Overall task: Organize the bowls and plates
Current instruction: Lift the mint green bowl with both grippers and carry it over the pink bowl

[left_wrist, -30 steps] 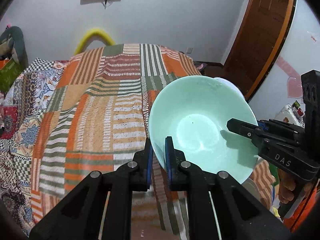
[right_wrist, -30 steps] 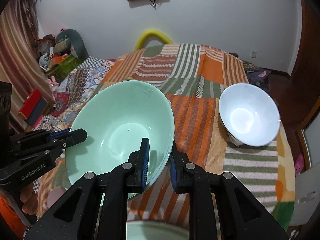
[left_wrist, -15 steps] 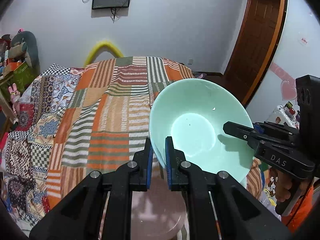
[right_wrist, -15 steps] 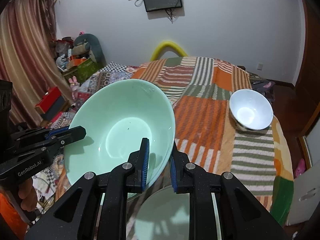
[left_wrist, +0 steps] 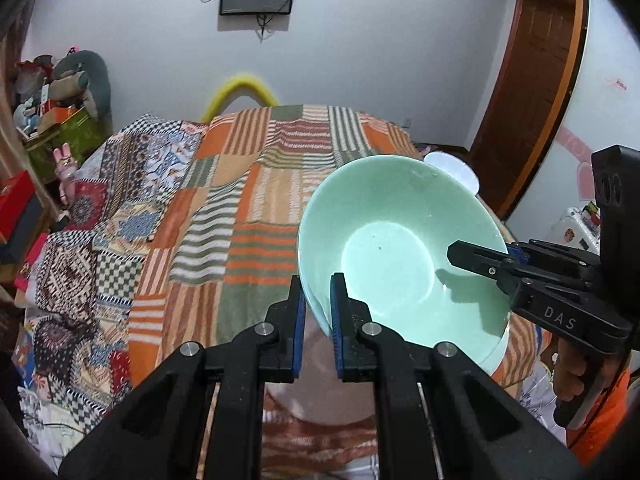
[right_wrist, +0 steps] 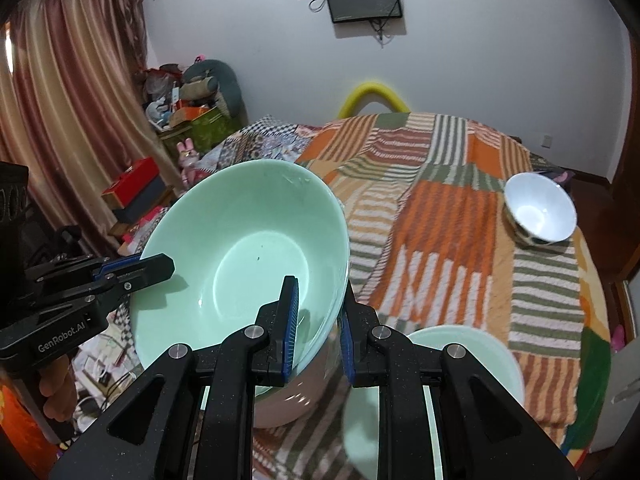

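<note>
Each hand-held gripper was clamped on the rim of the large mint-green bowl [right_wrist: 240, 256], the left hand-held gripper [left_wrist: 316, 312] on one side and the right hand-held gripper [right_wrist: 318, 320] on the opposite side, holding it tilted in the air above the patchwork-covered bed [right_wrist: 440, 208]. Just under it sat a pinkish bowl [right_wrist: 288, 400] with a pale green dish [right_wrist: 460, 344] beside it, so stacking looked under way. A white bowl [right_wrist: 538, 208] stood well apart, likely not yet gathered.
</note>
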`<state>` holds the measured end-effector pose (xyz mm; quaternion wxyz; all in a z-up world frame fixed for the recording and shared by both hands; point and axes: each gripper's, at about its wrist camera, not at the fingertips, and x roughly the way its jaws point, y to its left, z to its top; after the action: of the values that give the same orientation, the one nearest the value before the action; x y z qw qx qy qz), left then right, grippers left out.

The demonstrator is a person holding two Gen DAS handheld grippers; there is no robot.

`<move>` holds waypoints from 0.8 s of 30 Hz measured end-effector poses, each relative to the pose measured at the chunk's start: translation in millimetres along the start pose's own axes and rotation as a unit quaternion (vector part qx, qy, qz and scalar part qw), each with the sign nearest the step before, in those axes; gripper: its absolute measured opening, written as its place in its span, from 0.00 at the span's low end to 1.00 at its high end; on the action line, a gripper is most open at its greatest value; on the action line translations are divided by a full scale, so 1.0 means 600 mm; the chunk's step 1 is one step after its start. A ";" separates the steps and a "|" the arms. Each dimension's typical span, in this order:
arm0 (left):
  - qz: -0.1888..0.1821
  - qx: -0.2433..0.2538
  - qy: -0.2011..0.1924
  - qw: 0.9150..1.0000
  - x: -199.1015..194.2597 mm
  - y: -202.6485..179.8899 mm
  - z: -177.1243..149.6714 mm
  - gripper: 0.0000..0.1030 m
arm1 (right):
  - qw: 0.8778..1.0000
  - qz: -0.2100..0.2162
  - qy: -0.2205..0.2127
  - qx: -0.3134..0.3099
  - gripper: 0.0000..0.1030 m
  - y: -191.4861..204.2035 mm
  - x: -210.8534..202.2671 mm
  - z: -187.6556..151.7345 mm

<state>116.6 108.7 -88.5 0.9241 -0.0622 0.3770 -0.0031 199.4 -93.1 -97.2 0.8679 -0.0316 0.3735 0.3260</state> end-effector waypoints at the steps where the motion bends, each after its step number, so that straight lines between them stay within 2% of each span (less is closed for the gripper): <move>1: 0.002 -0.001 0.003 1.000 0.001 0.003 -0.004 0.10 | 1.000 0.003 0.003 0.001 0.17 0.003 0.005 -0.005; 10: 0.016 -0.008 0.035 0.999 0.028 0.026 -0.054 0.10 | 0.999 0.020 0.032 0.016 0.17 0.017 0.033 -0.049; 24: 0.017 -0.036 0.097 0.994 0.100 0.059 -0.115 0.10 | 0.997 0.013 0.078 0.023 0.17 0.036 0.084 -0.104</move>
<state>109.8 132.7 -183.1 0.8801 -0.0886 0.4661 0.0206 173.1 -67.5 -171.6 0.8322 -0.0324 0.4482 0.3248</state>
